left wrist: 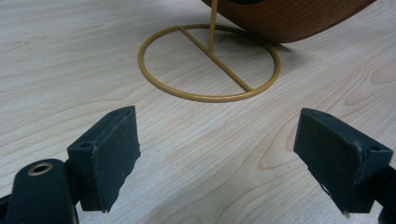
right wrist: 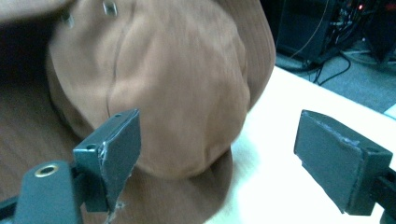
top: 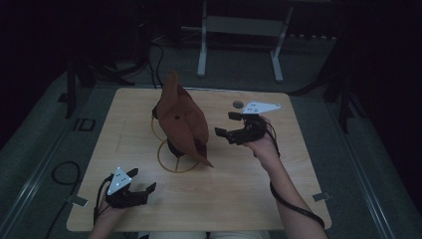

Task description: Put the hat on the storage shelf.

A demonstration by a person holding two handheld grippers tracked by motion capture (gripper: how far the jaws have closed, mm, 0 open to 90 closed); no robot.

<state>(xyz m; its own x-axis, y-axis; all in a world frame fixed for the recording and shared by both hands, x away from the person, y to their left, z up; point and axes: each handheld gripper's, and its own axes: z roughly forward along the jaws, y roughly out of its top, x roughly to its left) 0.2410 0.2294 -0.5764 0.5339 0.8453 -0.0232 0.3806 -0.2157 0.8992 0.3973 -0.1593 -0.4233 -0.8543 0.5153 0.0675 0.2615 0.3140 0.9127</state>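
Reaching level toward the brown hat, the right gripper gapes empty.

Light wood-grain table. Gold wire stand, ring base flat on top, brown hat hung on it.
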